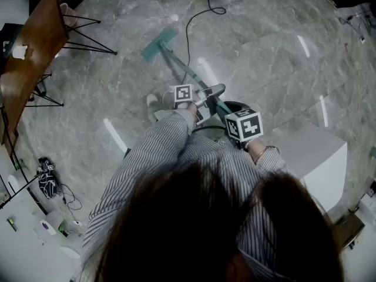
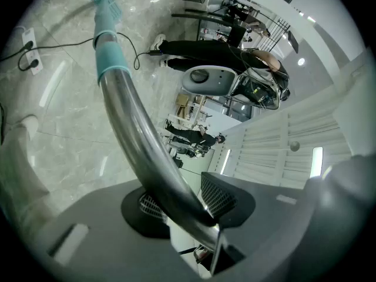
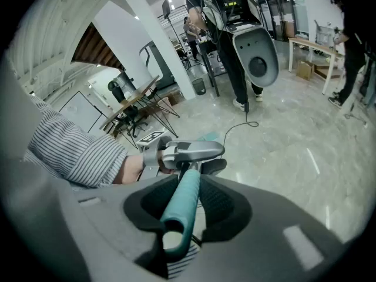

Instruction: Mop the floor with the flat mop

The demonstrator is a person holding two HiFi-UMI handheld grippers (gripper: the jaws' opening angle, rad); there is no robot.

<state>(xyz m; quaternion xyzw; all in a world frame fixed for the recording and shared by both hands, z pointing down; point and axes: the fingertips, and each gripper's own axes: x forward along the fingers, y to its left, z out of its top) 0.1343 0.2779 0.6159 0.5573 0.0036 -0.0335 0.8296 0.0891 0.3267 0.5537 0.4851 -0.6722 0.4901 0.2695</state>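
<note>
The mop (image 1: 183,68) has a rectangular teal head (image 1: 158,44) lying flat on the grey marble floor (image 1: 264,57), far and slightly left. Its silver shaft (image 2: 132,125) slants up toward the near right and ends in a teal grip (image 3: 183,198) with a looped tip.

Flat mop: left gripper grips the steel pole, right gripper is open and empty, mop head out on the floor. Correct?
No: the right gripper is not empty; the right gripper view shows its jaws shut on the mop's teal handle end. The left gripper does grip the steel pole, with the mop head on the floor.
</note>
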